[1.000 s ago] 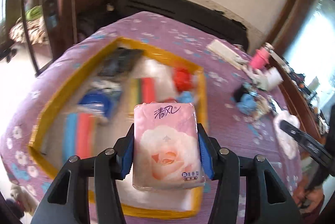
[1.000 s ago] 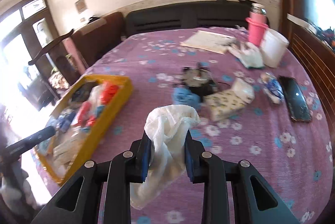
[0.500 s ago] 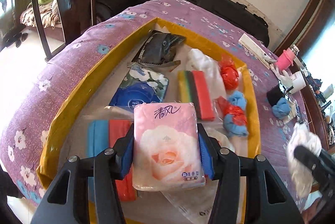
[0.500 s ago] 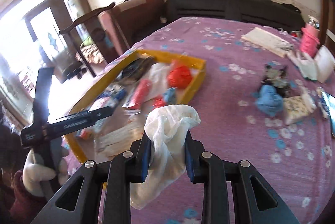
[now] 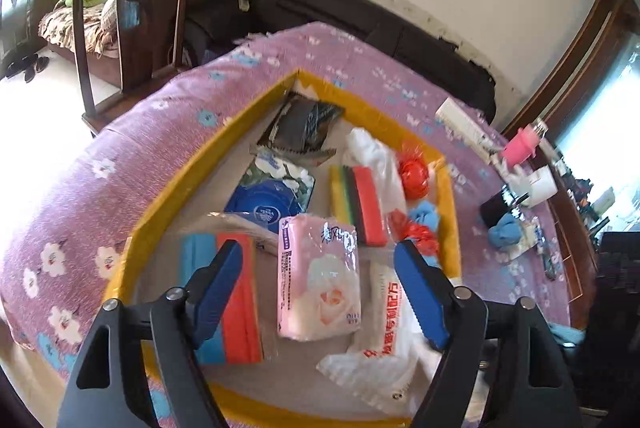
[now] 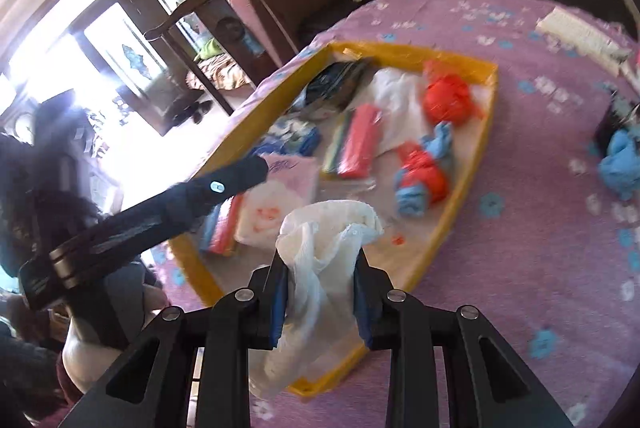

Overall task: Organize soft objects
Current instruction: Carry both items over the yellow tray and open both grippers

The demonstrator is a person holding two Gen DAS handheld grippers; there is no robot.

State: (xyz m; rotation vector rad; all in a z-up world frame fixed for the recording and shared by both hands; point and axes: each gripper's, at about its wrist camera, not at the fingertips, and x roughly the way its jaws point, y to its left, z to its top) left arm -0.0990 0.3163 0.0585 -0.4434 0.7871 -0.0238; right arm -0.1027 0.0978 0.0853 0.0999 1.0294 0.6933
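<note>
Left claw (image 5: 318,292) over yellow tray (image 5: 176,184), jaws just opening, now wide apart; pink tissue pack (image 5: 318,280) lies between them, pads clear of it, resting on tray floor near tray's near edge, partly on white plastic bag (image 5: 384,332). Right claw (image 6: 320,298) clamped tight on white cloth (image 6: 324,252), held above tray's near corner. Tray sits on purple flowered bed cover (image 6: 540,228) by its left edge; sponges, red and blue bundles inside.
</note>
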